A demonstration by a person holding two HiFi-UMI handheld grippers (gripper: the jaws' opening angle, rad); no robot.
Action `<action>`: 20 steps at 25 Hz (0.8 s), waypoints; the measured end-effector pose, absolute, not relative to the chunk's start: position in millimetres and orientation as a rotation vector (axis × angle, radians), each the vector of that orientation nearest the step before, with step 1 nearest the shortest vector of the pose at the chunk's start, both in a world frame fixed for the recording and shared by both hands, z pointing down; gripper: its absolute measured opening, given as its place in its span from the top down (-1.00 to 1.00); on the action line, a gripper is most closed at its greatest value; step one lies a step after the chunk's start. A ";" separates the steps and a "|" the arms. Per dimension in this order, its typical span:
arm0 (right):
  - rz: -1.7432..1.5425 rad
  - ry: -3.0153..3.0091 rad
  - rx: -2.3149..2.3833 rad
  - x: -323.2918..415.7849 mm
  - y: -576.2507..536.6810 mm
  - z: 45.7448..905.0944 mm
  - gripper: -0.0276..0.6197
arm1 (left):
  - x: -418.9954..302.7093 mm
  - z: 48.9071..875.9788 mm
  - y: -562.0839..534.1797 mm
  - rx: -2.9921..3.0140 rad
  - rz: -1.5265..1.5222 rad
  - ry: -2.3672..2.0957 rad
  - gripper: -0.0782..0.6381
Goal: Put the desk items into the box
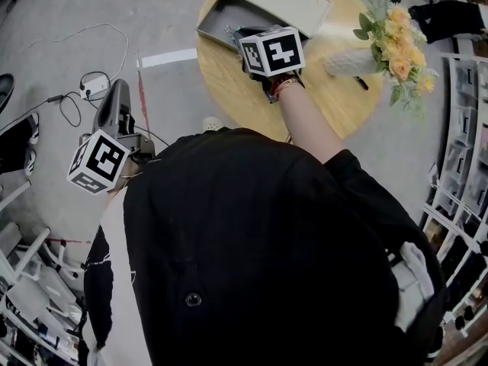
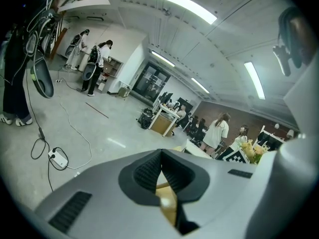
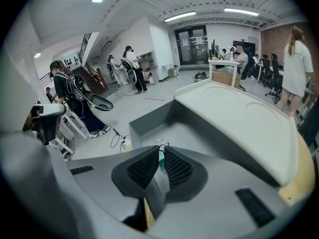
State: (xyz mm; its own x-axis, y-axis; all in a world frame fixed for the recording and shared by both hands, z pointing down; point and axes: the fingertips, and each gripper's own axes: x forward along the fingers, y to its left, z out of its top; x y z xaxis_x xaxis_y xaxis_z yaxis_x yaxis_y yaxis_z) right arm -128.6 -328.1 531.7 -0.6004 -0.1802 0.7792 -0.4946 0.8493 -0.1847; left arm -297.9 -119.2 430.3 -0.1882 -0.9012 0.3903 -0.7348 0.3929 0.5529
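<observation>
box (image 1: 227, 15) – one; left gripper (image 2: 161, 156), right gripper (image 3: 159, 152); one flower vase (image 1: 347, 62)

A white power strip (image 1: 94, 86) lay on the grey floor (image 1: 53, 21), well left of the round wooden tabletop (image 1: 229, 90), with a black cable (image 1: 55, 97) trailing beside it. A white tape strip (image 1: 169, 57) marked the floor just left of the tabletop. Shelving racks (image 1: 457, 174) stood at the right. Several people (image 2: 94, 66) stood far off.

Head view looks steeply down; right gripper view closely shares the box (image 1: 219, 18).
</observation>
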 end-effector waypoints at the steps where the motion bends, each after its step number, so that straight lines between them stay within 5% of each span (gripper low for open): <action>1: 0.490 -2.203 0.486 -129.5 -327.6 532.1 0.79 | -299.2 431.2 -118.0 1.392 -0.320 -1.980 0.75; 20: 0.499 -2.196 0.447 -144.3 -329.5 538.4 0.76 | -310.7 432.0 -125.4 1.379 -0.330 -1.997 0.75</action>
